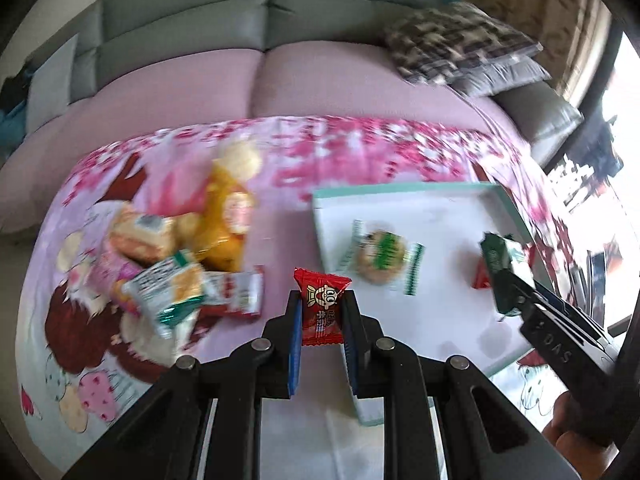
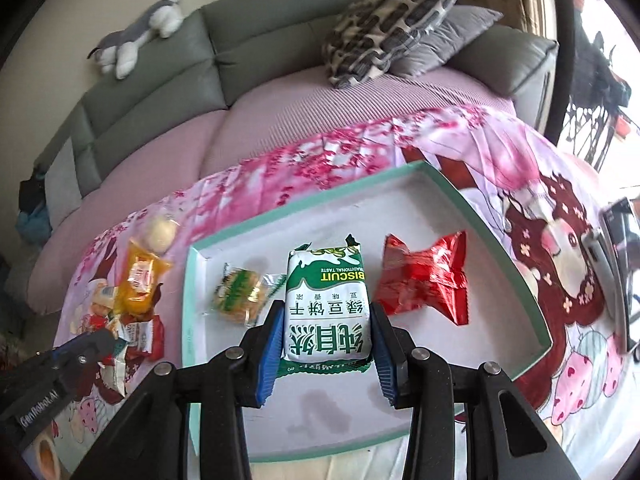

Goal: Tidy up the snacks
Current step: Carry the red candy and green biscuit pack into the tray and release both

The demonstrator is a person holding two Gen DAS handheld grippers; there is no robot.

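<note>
Two grippers each hold a snack: in the left wrist view the left gripper (image 1: 322,312) is clamped on a red candy (image 1: 321,305) near the tray (image 1: 404,192) edge, and in the right wrist view the right gripper (image 2: 326,332) pinches a biscuit pack (image 2: 326,304) above the tray (image 2: 496,240).

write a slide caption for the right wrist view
Right gripper holds a green biscuit pack over the tray, between a round cookie and a red packet.

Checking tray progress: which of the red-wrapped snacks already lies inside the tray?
The large crinkled red packet, beside the held green biscuit pack; the small red candy is gripped.
</note>
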